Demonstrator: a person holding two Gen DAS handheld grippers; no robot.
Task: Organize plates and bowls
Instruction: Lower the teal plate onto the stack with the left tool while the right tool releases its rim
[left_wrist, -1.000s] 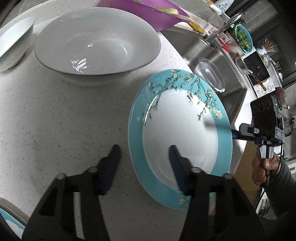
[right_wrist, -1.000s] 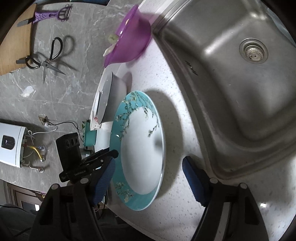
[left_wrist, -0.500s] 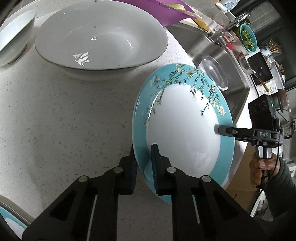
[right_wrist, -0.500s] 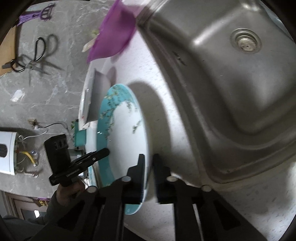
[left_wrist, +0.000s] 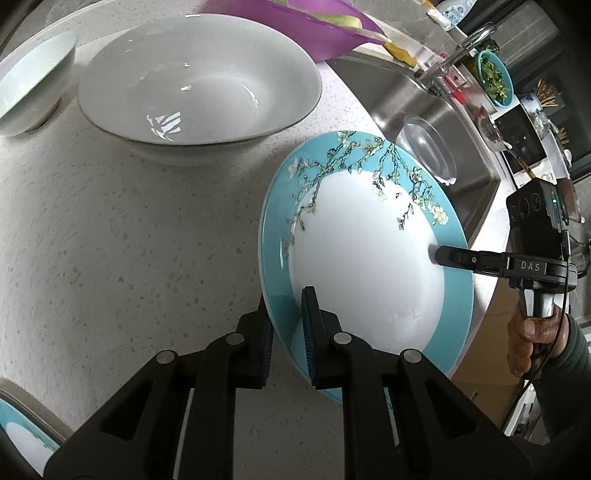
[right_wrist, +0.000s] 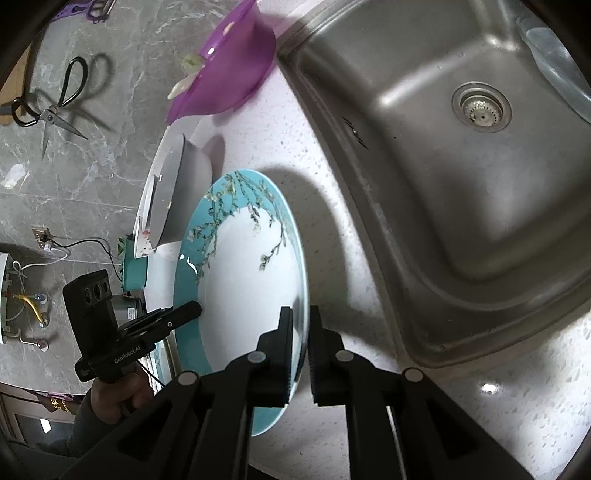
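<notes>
Both tongs (left_wrist: 286, 325) newly clamping plate (left_wrist: 365, 266)

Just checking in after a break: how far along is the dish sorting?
Nothing looks stacked yet. In hand: both the left gripper and right gripper clamp the teal blossom-patterned plate. Left: the large white bowl and small white bowl sit separately on the speckled counter.

My feeds are evenly lit and mostly sharp. Window glare sits in the white bowl (left_wrist: 199, 88), and the plate (right_wrist: 251, 258) throws a soft shadow across the counter (right_wrist: 332, 206). Fisheye bending curves the sink (right_wrist: 461, 177), and black vignetting fills the corners.
</notes>
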